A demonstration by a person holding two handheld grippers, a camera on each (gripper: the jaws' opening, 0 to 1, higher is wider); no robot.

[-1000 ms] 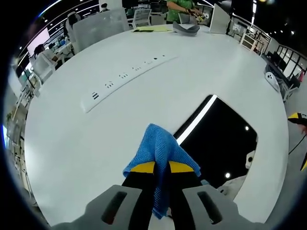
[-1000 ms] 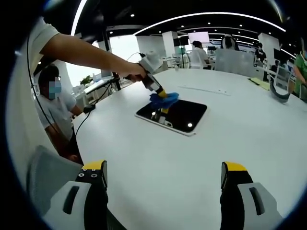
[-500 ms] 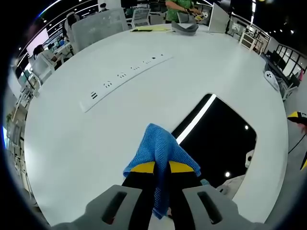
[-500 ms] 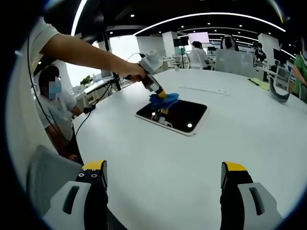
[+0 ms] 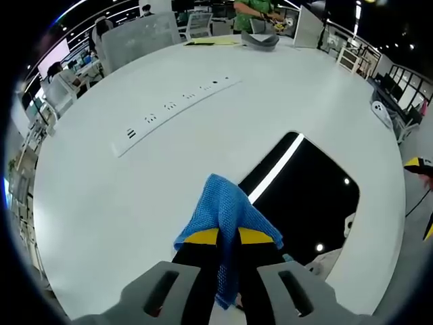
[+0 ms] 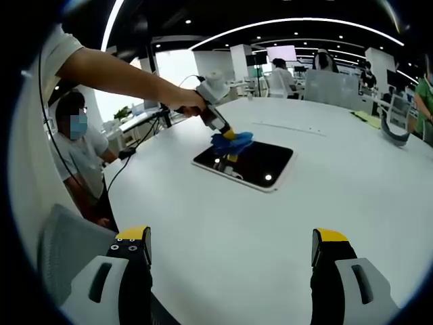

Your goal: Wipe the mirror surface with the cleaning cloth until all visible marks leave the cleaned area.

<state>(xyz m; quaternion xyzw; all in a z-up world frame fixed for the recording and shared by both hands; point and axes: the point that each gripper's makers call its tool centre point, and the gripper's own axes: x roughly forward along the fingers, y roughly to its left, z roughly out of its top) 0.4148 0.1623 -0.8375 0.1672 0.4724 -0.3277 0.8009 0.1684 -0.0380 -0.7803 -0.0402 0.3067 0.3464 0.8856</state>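
Blue mesh cleaning cloth (image 5: pixel 226 217) pinched tight in the left gripper (image 5: pixel 228 238), jaws closed on it, cloth bunched over the near edge of the dark mirror (image 5: pixel 304 196) lying flat on the white desk (image 5: pixel 135 196). Right gripper (image 6: pixel 230 249) hangs well back from the mirror, jaws spread wide, holding nothing. Power strip (image 5: pixel 177 105) lies further out on the desk. Seated person (image 6: pixel 78 152) sits at the desk's edge.

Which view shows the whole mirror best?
Right gripper view: the whole mirror lies flat on the white table, every edge visible. In the left gripper view, the blue cloth and left gripper cover its near edge.
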